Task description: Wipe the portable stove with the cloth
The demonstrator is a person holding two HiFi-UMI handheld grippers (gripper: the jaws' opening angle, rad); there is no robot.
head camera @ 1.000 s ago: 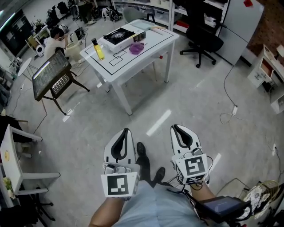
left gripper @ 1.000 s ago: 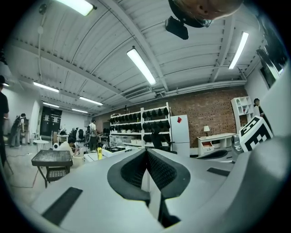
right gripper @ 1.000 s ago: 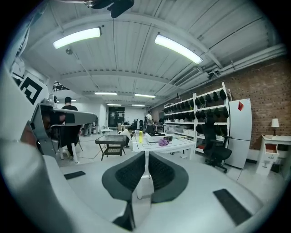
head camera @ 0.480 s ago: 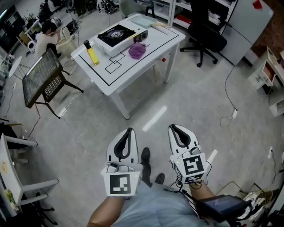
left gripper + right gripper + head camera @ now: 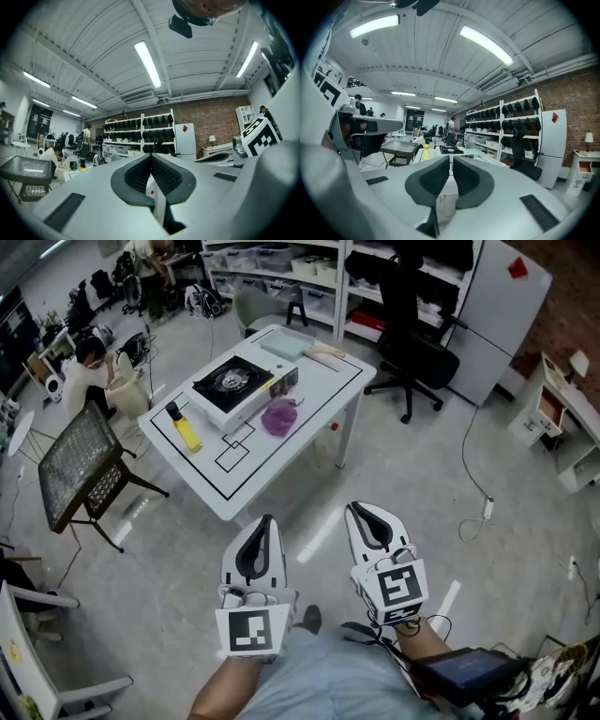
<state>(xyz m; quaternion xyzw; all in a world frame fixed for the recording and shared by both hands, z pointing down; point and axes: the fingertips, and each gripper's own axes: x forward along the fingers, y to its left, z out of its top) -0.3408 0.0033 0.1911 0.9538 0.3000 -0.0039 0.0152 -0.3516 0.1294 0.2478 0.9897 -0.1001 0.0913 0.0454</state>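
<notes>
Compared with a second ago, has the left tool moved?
Yes. The left tool has come toward the white table: the stretch of floor between its tip and the table's near corner has nearly closed.

A workshop under long strip lights (image 5: 147,63) and a ribbed white ceiling (image 5: 93,56): a white bench (image 5: 319,390) stands on the pale grey floor (image 5: 403,484), a black office chair (image 5: 412,352) near its far corner, a tilted black mesh panel (image 5: 80,465) on a stand to its left. Metal shelving (image 5: 126,136) and a white fridge (image 5: 186,138) line the far side, the fridge against a brick wall (image 5: 220,122); a cable (image 5: 463,451) trails across the floor
</notes>
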